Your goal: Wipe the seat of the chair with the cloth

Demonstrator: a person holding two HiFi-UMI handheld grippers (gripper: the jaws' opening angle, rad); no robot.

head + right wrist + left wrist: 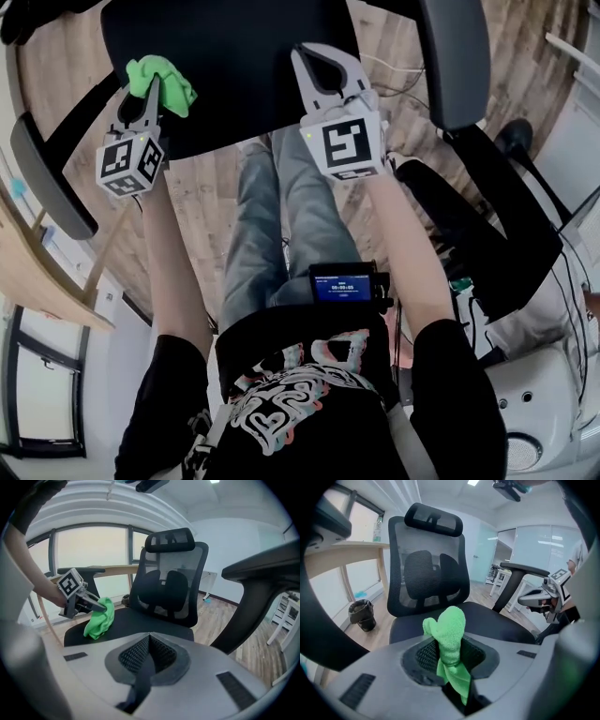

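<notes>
Left gripper (150, 94) clamps cloth (164, 82) at left side of seat (244, 84), right gripper (323, 66) closed empty; wiping step, probably next press down, sweep right.

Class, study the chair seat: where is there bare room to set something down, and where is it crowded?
The seat is bare across its middle, between the green cloth and the right gripper, and back to the backrest. Crowded: the left side, where the left gripper holds the cloth.
</notes>
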